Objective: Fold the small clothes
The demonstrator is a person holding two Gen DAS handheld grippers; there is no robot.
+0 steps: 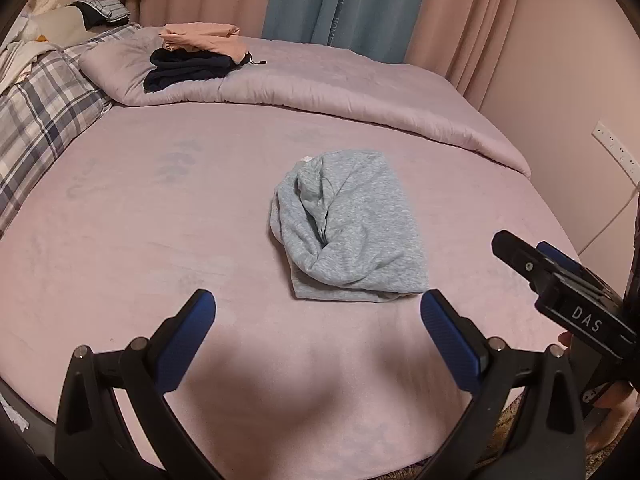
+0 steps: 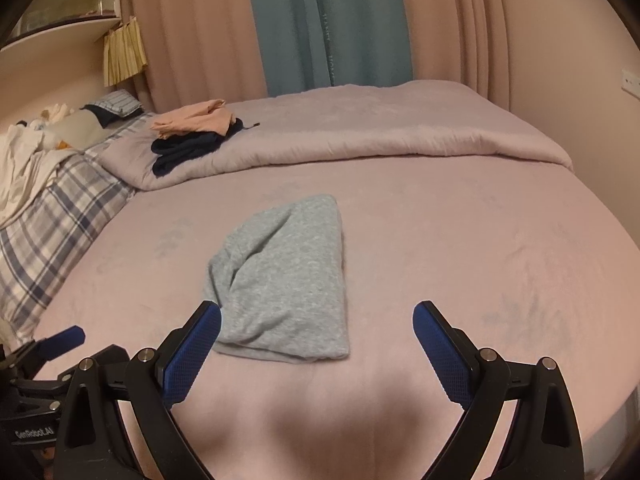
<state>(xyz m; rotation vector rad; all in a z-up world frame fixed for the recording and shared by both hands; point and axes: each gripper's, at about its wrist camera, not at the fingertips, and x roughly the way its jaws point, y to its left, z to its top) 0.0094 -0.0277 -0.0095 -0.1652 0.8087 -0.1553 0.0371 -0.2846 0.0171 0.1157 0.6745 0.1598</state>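
We count one folded grey garment (image 1: 352, 224) mid-bed, two stacked garments (image 1: 196, 60) far left, and left gripper (image 1: 318, 308) and right gripper (image 2: 316, 320) both spread, empty.

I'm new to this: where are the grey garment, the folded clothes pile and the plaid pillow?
grey garment (image 1: 352, 228): left wrist view, its middle.
folded clothes pile (image 1: 192, 66): left wrist view, dark lower piece.
plaid pillow (image 2: 52, 216): right wrist view, top face.
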